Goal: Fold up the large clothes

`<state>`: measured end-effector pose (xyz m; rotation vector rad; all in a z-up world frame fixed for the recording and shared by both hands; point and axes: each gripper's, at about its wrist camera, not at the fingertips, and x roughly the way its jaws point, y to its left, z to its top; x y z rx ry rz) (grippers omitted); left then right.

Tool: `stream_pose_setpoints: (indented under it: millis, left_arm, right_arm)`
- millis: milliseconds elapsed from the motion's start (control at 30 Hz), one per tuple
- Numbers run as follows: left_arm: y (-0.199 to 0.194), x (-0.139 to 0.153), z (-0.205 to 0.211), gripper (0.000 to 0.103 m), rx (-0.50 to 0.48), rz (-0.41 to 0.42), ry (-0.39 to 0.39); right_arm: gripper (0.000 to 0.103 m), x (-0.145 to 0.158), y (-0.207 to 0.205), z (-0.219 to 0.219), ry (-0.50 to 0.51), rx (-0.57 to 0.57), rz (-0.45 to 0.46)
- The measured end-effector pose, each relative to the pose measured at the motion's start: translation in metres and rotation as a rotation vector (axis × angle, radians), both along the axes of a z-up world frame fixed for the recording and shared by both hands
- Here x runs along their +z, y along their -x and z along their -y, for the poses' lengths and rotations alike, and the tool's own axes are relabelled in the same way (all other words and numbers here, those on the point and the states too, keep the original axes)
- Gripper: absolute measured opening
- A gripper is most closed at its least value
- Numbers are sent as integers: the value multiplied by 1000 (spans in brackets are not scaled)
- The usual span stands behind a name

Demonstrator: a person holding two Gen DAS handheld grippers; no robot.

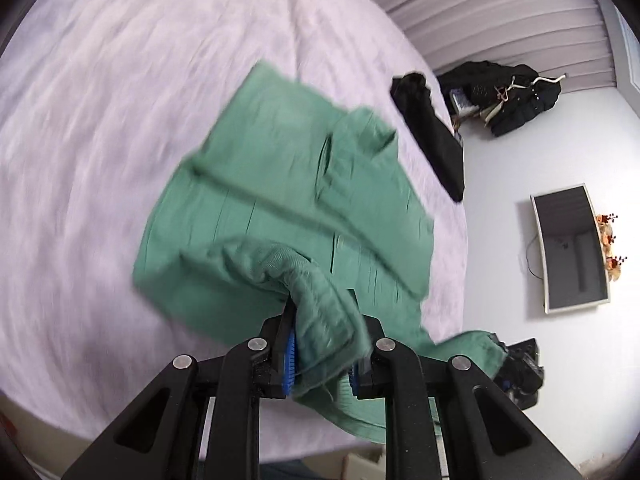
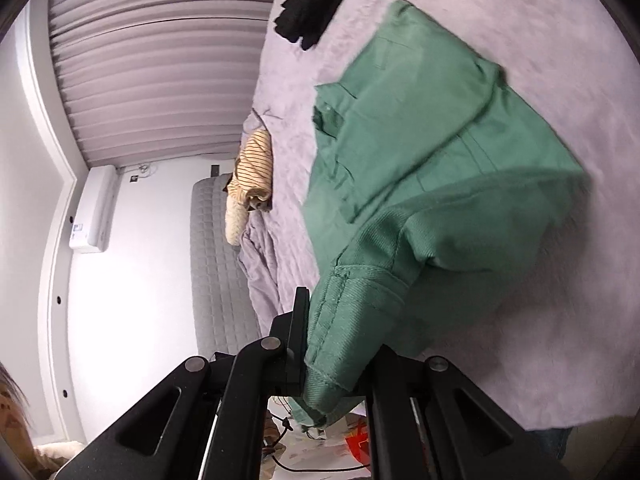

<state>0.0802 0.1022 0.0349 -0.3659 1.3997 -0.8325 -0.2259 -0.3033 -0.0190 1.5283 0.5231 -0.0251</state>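
Left gripper [image 1: 320,344] is clamped on a thick hemmed edge of the green garment [image 1: 280,184], blue pads just visible either side of the bunched cloth. Right gripper [image 2: 340,356] is likewise closed on a stitched, doubled-over edge of the green garment [image 2: 432,168]; cloth fills the gap between its black fingers [image 2: 301,320]. Both held edges are up off the bed; the rest of the garment drapes away from the grippers and lies partly folded on the lilac bedspread [image 1: 120,100], near the bed's edge in the left wrist view. Both views are motion-blurred.

A black garment [image 1: 432,136] lies on the bedspread beyond the green one, at the bed's edge, apart from it. In the right wrist view, a striped yellow item [image 2: 256,164] sits by the grey quilted headboard [image 2: 216,256]. Pleated curtains [image 2: 160,60] hang behind. A pile of dark clothes [image 1: 516,96] is seen past the bed in the left view, and a flat grey screen [image 1: 568,248] with orange flowers [image 1: 610,248] beside it. The tail of the green garment hangs over the bed's edge toward the other gripper in the left view.
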Motion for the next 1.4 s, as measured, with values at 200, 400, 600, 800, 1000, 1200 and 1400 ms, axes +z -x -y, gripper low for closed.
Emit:
stream_pose_setpoints:
  millis: [200, 400, 600, 800, 1000, 1200, 1400]
  left_arm:
    - [-68, 17, 70, 21, 40, 120, -13]
    - [-134, -15, 122, 21, 67, 153, -109]
    - [-185, -59, 157, 21, 32, 181, -252]
    - [-205, -72, 175, 22, 0, 263, -428]
    - [-198, -76, 182, 101, -69, 373, -461]
    - [-201, -116, 216, 99, -172, 321, -506]
    - [-201, -146, 235, 50, -209, 308, -545]
  right_arm:
    - [8, 23, -83, 65, 61, 52, 63]
    - [8, 4, -158, 128, 86, 76, -20]
    - [8, -35, -198, 177, 111, 15, -170]
    - [18, -64, -218, 191, 143, 4, -359]
    - [76, -41, -202, 203, 280, -25, -382]
    - [76, -47, -201, 210, 432, 61, -552]
    - [71, -77, -221, 205, 515, 148, -664]
